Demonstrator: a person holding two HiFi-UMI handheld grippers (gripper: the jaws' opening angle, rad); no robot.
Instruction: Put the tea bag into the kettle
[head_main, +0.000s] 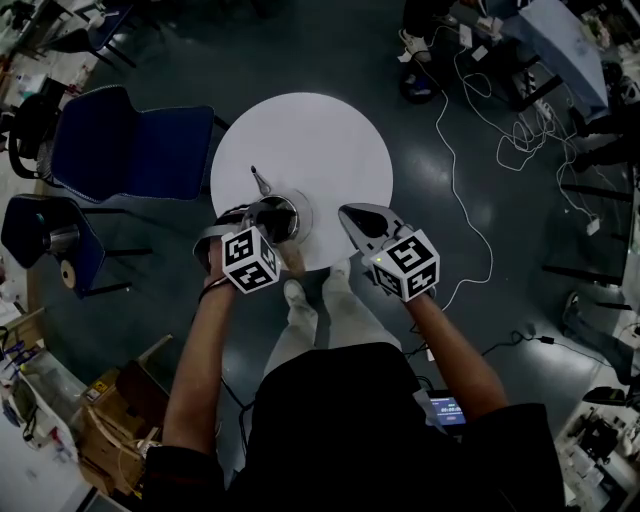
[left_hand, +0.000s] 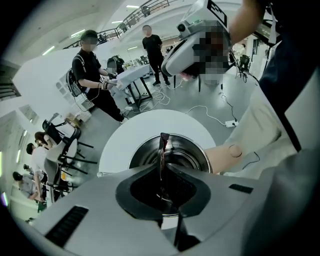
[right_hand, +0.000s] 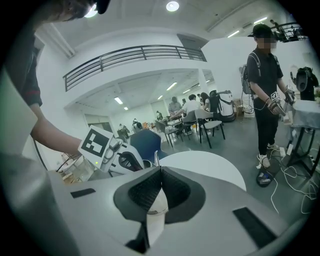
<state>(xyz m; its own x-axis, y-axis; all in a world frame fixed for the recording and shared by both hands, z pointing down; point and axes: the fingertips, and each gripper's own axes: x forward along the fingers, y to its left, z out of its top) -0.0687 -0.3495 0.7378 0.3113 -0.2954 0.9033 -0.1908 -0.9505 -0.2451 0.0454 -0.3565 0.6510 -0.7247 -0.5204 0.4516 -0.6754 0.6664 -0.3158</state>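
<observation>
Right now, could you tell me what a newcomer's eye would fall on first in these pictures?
The white round table stands out bright against the dark floor, with an open steel kettle at its near edge. Right over the kettle's mouth, the left tongs pinch a dark tea bag, while the right tongs are shut and empty beside it.

A round white worktop (head_main: 320, 140) stood on a dark grey floor (head_main: 500, 340), blue chairs (head_main: 130, 145) beside it, white cables (head_main: 520, 130) trailing nearby, under a railed balcony (right_hand: 135, 52).
</observation>
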